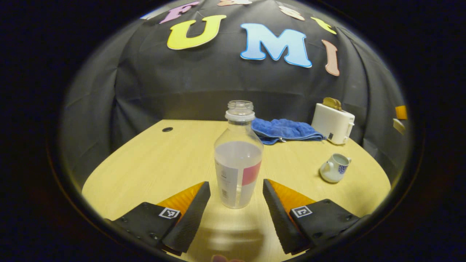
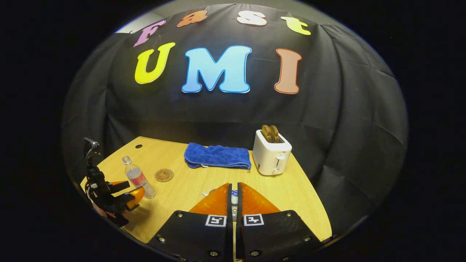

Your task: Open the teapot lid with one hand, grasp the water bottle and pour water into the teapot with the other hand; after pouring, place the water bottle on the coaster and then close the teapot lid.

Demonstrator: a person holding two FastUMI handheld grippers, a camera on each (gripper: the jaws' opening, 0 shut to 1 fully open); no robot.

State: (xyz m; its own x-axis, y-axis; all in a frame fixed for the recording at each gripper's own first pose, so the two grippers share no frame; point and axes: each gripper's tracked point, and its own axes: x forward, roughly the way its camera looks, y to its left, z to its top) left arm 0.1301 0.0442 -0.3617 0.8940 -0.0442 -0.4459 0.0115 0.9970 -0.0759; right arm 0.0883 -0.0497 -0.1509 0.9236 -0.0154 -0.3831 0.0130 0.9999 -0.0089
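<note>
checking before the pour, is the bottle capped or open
Open: the bottle stands upright on the table with a bare neck, no cap.

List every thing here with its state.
water bottle: upright, uncapped, part full, ungripped
left tongs: open, flanking the bottle
right tongs: shut, apparently on the teapot lid
teapot: lid off
coaster: bare
toaster: toast sticking up
blue towel: folded

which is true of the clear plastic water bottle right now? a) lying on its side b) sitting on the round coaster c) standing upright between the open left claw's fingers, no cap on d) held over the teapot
c: the clear plastic water bottle stands upright on the wooden table, uncapped, with the left claw open on either side, not touching it.
</note>
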